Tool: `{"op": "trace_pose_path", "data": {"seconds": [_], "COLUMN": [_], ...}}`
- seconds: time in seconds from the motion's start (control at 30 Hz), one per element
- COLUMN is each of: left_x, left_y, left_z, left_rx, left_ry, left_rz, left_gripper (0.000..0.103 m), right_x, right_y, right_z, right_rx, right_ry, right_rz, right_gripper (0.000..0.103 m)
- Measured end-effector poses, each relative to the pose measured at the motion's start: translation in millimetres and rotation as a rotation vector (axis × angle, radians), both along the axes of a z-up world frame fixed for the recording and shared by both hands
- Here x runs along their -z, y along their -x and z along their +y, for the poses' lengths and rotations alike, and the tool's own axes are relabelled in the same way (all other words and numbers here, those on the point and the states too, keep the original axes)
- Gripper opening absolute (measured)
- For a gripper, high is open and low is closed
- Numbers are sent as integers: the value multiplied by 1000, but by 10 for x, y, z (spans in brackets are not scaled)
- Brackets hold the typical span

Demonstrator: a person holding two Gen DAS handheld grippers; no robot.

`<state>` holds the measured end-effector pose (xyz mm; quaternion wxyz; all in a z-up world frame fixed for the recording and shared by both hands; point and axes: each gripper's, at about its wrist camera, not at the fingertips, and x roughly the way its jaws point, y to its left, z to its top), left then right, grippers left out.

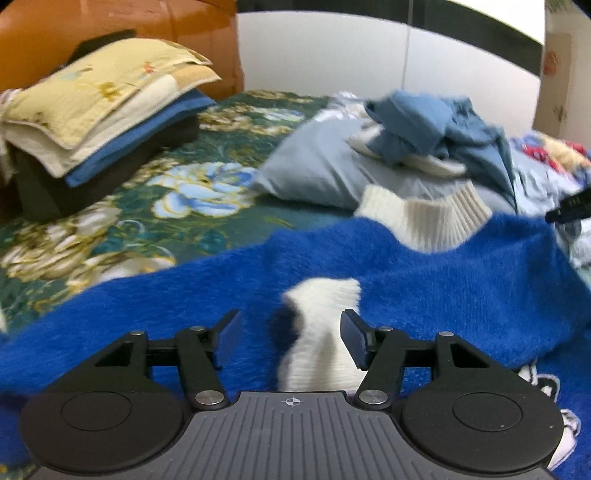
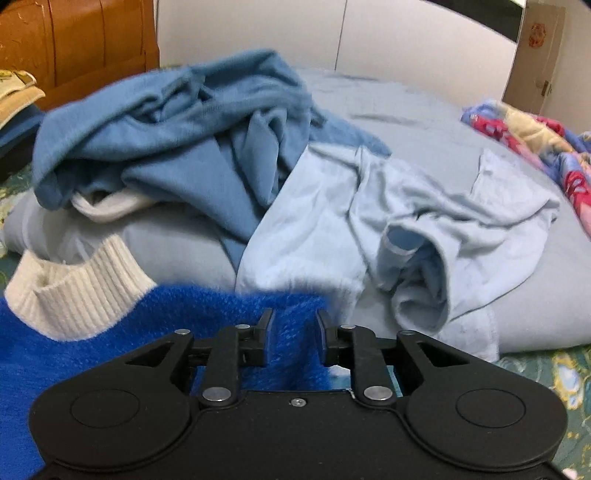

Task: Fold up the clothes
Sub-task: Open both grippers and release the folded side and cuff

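Looking down my left gripper (image 1: 291, 338), I see its fingers (image 1: 229, 334) standing apart with the sweater's white cuff (image 1: 325, 332) lying loose between them, one pad just beside it, nothing clamped. The blue sweater (image 1: 443, 280) is spread across the bed (image 1: 192, 206), its white ribbed collar (image 1: 428, 218) at the far edge. My right gripper (image 2: 293, 338) has its fingers (image 2: 263, 334) only narrowly parted, a fold of blue knit bunched between them; whether the pads press it I cannot tell. Beyond lie crumpled blue clothes (image 2: 177, 140) on a grey pillow (image 2: 517, 258), and a folded stack (image 1: 96, 122) by the orange headboard (image 1: 122, 22)
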<state>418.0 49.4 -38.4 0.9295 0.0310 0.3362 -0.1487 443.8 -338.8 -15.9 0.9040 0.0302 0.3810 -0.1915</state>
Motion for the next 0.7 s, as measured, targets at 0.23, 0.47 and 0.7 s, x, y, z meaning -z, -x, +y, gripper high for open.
{"op": "trace_pose_path", "data": {"seconds": [0.23,0.47,0.7], "left_x": [-279,10,243], "left_y": [263,271,85], "left_z": [63,-478,-341], "left_rx": [0,162,72], "left_ry": [114,118,167], "left_rz": [-90,9,98], "left_gripper": [59,25,25], "right_x": [-299,-29,341], "right_y": [435,843,1041], "right_z": [39,216,189], "right_rx": [-123,-292,-313], "right_ry": [-77,-128,-68], "right_rz": [-139,-62,49], "right_gripper": [34,13,8]}}
